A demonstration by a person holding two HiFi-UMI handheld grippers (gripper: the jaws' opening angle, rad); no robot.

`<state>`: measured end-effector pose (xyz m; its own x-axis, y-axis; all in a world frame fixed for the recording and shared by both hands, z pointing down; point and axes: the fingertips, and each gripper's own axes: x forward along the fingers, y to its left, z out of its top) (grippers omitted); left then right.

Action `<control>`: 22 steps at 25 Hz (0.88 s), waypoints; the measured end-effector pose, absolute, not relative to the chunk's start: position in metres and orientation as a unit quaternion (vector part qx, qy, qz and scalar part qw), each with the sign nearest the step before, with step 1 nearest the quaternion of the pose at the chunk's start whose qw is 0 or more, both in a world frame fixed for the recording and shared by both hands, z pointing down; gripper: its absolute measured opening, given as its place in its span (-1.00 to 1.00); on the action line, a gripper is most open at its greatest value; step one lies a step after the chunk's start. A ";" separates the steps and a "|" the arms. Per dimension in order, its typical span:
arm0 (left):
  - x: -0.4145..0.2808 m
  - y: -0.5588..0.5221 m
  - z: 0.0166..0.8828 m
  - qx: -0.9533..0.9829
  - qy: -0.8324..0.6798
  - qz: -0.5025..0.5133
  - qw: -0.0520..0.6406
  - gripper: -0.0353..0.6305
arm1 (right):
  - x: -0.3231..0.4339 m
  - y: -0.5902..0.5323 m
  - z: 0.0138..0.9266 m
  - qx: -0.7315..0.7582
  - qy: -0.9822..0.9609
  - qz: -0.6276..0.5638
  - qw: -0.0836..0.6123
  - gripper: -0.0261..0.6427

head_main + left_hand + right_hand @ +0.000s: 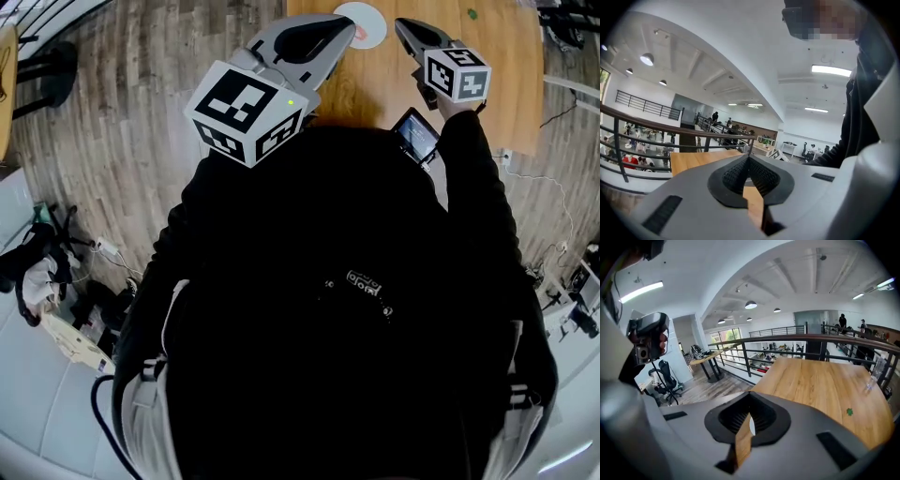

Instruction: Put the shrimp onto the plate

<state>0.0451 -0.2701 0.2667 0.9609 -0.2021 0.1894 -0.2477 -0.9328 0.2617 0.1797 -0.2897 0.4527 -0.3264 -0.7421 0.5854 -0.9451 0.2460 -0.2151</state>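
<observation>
We hold the grey left gripper (343,28) and right gripper (404,27), jaws together and empty, above a light wooden table (492,89), where a small pink shape (360,34), probably the shrimp, sits at the round white plate (371,13)'s near edge, nearest the left tips.

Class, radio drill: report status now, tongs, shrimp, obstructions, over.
Left tongs shut, empty; right tongs same, both above wooden table. White plate ahead, pink speck on it, possibly shrimp. No obstruction seen.

We hold both grippers up ahead of the chest, near each other, pointing forward. Our left gripper (343,28) has its jaws together on nothing. Our right gripper (403,26) is closed too, also empty.
</observation>
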 end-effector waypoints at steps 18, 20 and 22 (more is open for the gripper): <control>0.058 -0.233 0.272 0.989 -0.069 0.111 0.073 -0.88 | 0.111 -0.229 0.299 0.608 -0.775 0.116 0.127 -0.87; 0.061 -0.229 0.277 0.988 -0.067 0.112 0.084 -0.88 | 0.111 -0.222 0.305 0.605 -0.777 0.132 0.119 -0.87; 0.063 -0.222 0.277 0.989 -0.063 0.109 0.079 -0.88 | 0.112 -0.212 0.308 0.603 -0.777 0.137 0.114 -0.87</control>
